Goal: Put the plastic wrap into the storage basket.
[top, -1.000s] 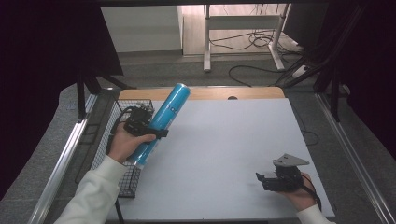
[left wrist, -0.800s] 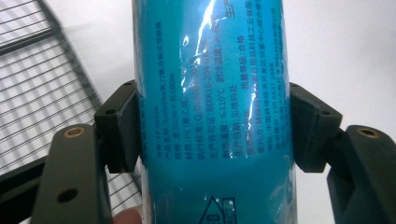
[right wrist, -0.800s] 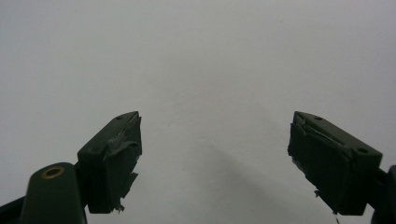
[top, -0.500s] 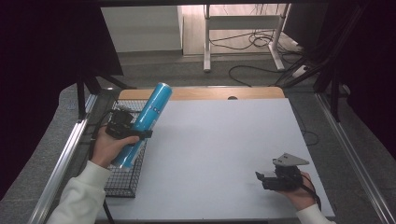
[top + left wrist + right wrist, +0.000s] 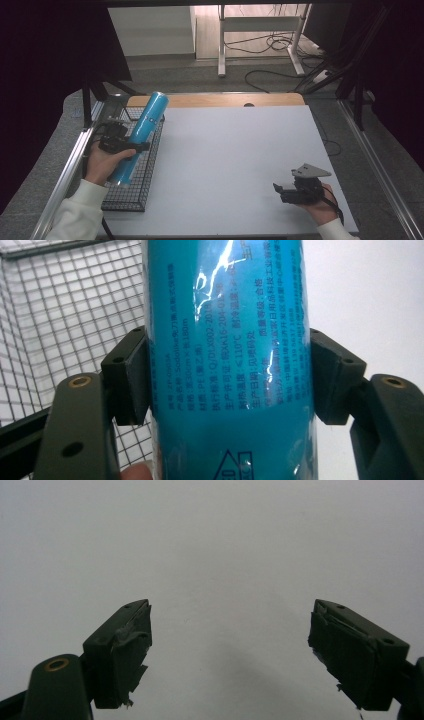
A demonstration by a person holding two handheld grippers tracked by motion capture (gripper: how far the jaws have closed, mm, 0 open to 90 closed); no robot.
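A long blue cylinder (image 5: 141,134) wrapped in glossy film hangs tilted over a black wire basket (image 5: 145,172) at the table's left edge. My left gripper (image 5: 131,146) is shut on the blue cylinder (image 5: 227,355) around its lower half, one jaw pressed to each side, and the mesh of the wire basket (image 5: 60,315) lies behind it. My right gripper (image 5: 278,191) rests low near the table's front right corner. In the right gripper view my right gripper (image 5: 230,645) is open, with bare white table between the jaws.
The white table top (image 5: 235,150) has a wooden strip (image 5: 220,100) along its far edge. Metal rails (image 5: 65,175) run down both sides of the table. A desk frame and loose cables (image 5: 270,45) stand on the floor beyond.
My left hand has carried the blue cylinder leftward, from over the table's left part to over the wire basket. The right gripper has stayed put.
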